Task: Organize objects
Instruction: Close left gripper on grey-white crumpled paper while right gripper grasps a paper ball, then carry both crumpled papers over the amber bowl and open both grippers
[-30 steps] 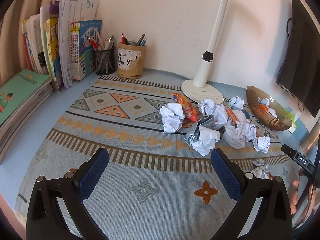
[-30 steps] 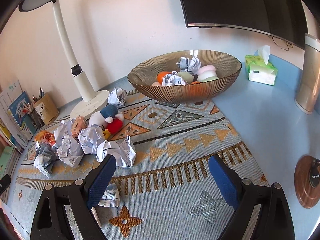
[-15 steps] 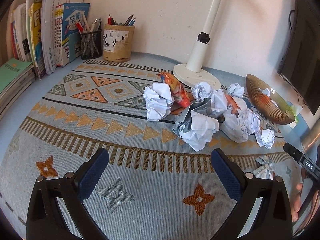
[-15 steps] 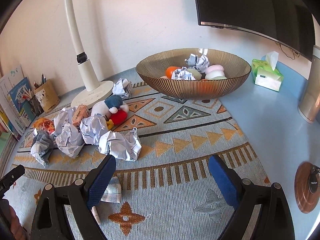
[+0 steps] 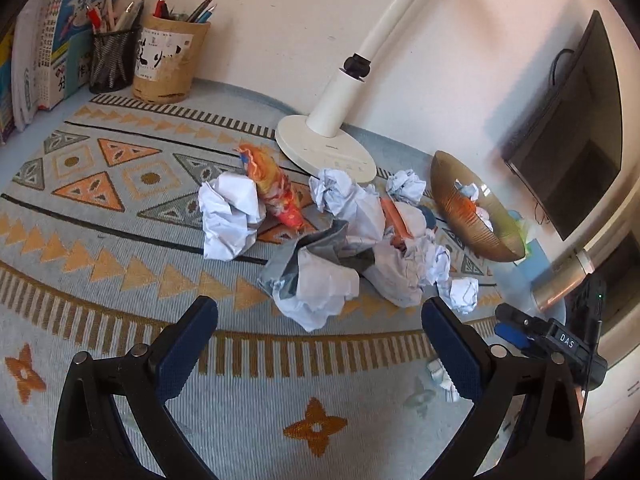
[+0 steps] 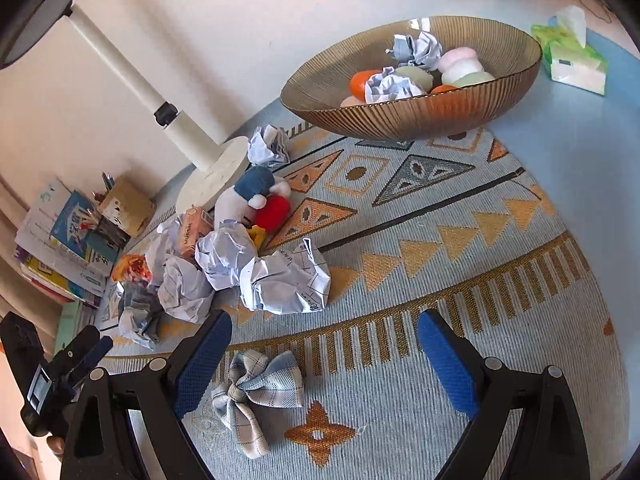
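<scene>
I see both tools spread wide with nothing between the pads. My left tool [image 5: 318, 334] hangs low in its frame over the patterned mat [image 5: 120, 264], its blue pads just below a grey-and-white paper ball [image 5: 316, 284] at frame centre. That ball sits at the near edge of a heap of crumpled paper [image 5: 376, 236], with an orange snack wrapper [image 5: 272, 188] up and left of it, and a lamp base [image 5: 324, 152] behind. The ribbed bowl [image 5: 468, 220] stands at the right of that view, beside the heap.

My right tool [image 6: 324, 344] is at the bottom of its frame. A checked cloth bow [image 6: 256, 388] lies on the mat right against the inner side of its left pad. Above it, centre left, lies a large paper ball [image 6: 286, 280], then a plush toy [image 6: 256, 200]. In this view the bowl [image 6: 420, 116] sits upper right, holding two paper balls, oranges and pale round things. A tissue pack [image 6: 572, 56] rests on the blue tabletop [image 6: 580, 152] at far upper right.
</scene>
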Motion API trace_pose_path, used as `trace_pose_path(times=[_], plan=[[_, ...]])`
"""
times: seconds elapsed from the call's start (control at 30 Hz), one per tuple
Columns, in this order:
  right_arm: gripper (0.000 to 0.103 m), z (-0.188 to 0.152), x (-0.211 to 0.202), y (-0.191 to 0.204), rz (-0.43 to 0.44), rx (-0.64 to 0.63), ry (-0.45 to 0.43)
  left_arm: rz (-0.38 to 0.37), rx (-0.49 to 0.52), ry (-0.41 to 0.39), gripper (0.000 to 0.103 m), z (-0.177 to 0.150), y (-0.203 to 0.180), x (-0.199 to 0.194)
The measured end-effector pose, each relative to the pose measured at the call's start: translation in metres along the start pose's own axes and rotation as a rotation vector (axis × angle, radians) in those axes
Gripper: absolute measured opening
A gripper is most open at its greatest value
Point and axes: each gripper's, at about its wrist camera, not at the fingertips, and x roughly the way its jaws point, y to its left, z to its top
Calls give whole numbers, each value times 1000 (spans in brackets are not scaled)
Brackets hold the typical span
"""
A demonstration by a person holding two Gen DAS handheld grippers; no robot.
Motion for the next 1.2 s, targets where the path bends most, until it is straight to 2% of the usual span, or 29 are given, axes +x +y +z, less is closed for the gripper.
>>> trace_pose_path(times=[0.07, 0.23, 0.3, 0.33, 0.4, 0.43, 0.47, 0.5, 0.53, 0.6, 0.7, 0.77, 1.0, 1.2], plan=[[93, 4, 11, 12, -21, -56, 11, 47, 33, 8, 102, 6, -2, 14], [93, 6, 32, 33, -46, -129, -19, 45, 34, 59, 100, 4, -4, 40], [93, 7, 37, 35, -76, -135, -38, 40, 35, 75, 94, 2, -6, 47], [93, 6, 39, 34, -78, -134, -42, 45, 37, 82, 91, 2, -7, 50], [93, 7, 41, 32, -73, -133, -39, 55, 40, 86, 79, 2, -7, 52], [92, 8, 39, 33, -63, -140, -48, 52, 36, 88, 78, 2, -6, 53], [88, 7, 37, 34, -57, -148, -62, 47, 34, 93, 68, 2, -5, 54], [71, 7, 36, 36, -51, -160, -72, 47, 40, 97, 59, 1, -6, 55], [56, 6, 36, 38, -38, -174, -71, 40, 49, 99, 56, 0, -7, 54], [53, 3, 36, 43, -44, -199, -75, -9, 66, 96, 52, -2, -9, 51], [53, -2, 25, 52, -63, -251, -138, -21, 86, 33, 48, -3, -11, 40], [53, -5, 24, 57, -74, -280, -147, -15, 105, -3, 48, -4, -15, 34], [53, -7, 14, 57, -90, -283, -197, 25, 169, -23, 48, -7, -27, 33], [52, -18, -20, 35, -100, -226, -237, 30, 267, -42, 46, -3, -49, 13]])
